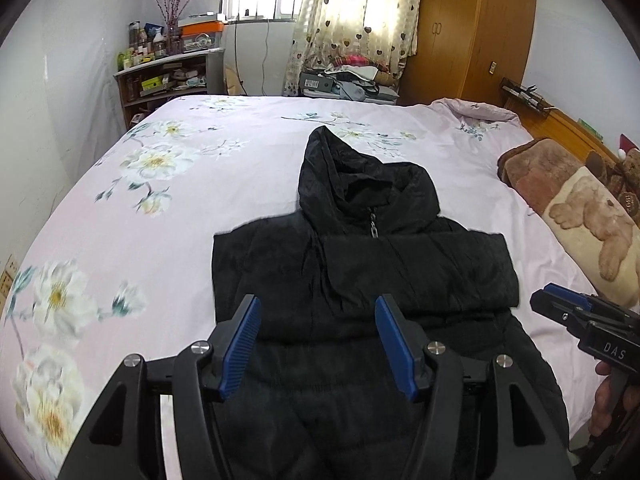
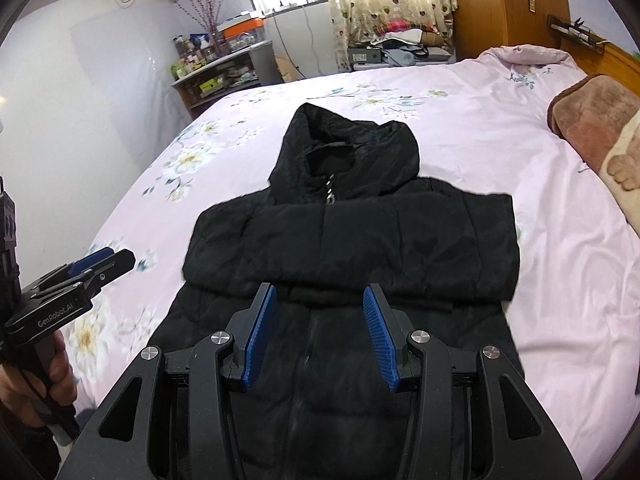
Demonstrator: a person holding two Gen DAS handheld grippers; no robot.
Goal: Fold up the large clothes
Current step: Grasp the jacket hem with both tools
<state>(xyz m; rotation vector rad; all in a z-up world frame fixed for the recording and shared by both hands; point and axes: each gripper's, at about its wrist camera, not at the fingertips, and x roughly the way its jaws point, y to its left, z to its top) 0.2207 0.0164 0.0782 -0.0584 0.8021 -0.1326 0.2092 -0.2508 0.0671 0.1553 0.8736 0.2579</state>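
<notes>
Black hooded jacket (image 2: 352, 248) lies zipped and face-up on the bed (image 2: 540, 128), both sleeves folded across the chest, hood pointing away. Left gripper (image 1: 318, 340) and right gripper (image 2: 316, 332) hover above its lower half, fingers released and empty. The puffy sleeves may spring open if the hem is lifted unevenly.

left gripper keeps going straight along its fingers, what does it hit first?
Most likely the black jacket: the left gripper is open, nothing between its pads, angled down at the folded-over sleeves across the jacket's chest. Depth is unclear, but nothing else shows in that line.
</notes>
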